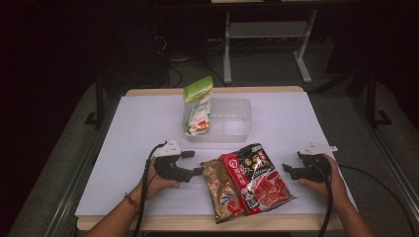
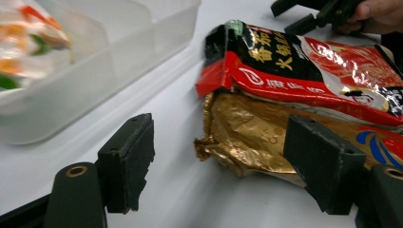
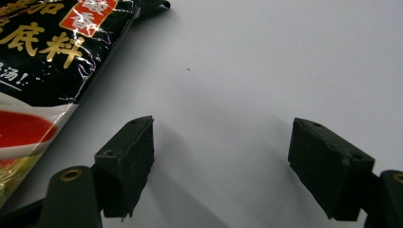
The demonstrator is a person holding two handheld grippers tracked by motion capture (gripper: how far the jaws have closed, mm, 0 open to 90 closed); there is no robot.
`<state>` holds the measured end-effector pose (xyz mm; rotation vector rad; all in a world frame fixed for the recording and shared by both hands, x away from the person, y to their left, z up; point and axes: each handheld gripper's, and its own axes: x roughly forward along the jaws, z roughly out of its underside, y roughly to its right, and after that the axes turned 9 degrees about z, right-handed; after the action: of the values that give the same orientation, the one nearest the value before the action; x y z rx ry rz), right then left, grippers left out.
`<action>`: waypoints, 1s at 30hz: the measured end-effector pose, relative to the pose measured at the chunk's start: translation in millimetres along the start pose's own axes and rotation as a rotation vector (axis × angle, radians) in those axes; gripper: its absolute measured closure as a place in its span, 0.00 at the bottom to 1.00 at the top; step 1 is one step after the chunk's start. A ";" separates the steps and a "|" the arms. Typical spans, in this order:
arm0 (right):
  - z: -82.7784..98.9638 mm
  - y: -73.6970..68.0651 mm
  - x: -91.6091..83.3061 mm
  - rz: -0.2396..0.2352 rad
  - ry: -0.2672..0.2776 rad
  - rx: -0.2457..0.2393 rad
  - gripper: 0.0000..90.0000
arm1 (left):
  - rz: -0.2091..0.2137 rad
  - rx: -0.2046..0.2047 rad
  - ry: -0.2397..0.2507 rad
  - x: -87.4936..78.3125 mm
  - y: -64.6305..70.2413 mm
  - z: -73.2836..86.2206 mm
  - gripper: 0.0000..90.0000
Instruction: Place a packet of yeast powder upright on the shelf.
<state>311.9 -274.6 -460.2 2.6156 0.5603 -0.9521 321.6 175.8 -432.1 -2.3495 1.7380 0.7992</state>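
In the high view a clear plastic container (image 1: pixel 232 121) sits in the upper middle of the white table (image 1: pixel 138 128), divided into compartments; a green-and-white packet (image 1: pixel 199 104) stands upright in its left compartment, its top rising above the rim, while the right compartment looks bare. In the left gripper view the same container fills the upper left of the frame, with the blurred packet inside it. Below centre in the high view lie two flat pouches side by side and overlapping: a gold pouch (image 1: pixel 223 190) on the left and a red-and-black pouch (image 1: pixel 259 177) on the right, partly over the gold one. The left gripper (image 1: pixel 197 171), at lower left of centre, has its jaws spread apart, just at the gold pouch's upper edge, holding nothing. The right gripper (image 1: pixel 288 171), at the lower right, is likewise released, its jaws wide over bare table just beside the red-and-black pouch.
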 end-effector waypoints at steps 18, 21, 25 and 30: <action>0.3 -0.6 -0.3 0.002 0.002 -0.003 0.25 | 0.076 -0.066 -0.057 31.2 -0.4 1.6 0.21; 0.4 -0.6 -0.3 0.002 0.002 -0.003 0.25 | 0.080 -0.077 -0.076 35.0 -1.0 3.0 0.19; 0.3 -0.4 -0.2 0.001 0.001 -0.002 0.25 | 0.085 -0.097 -0.106 40.6 -1.3 4.8 0.17; 0.3 -0.5 -0.2 0.001 0.001 -0.001 0.25 | 0.122 -0.120 -0.142 45.5 -1.5 5.3 0.15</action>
<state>311.4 -274.4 -460.4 2.6153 0.5599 -0.9507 330.5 139.3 -458.4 -2.2127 1.8350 1.0891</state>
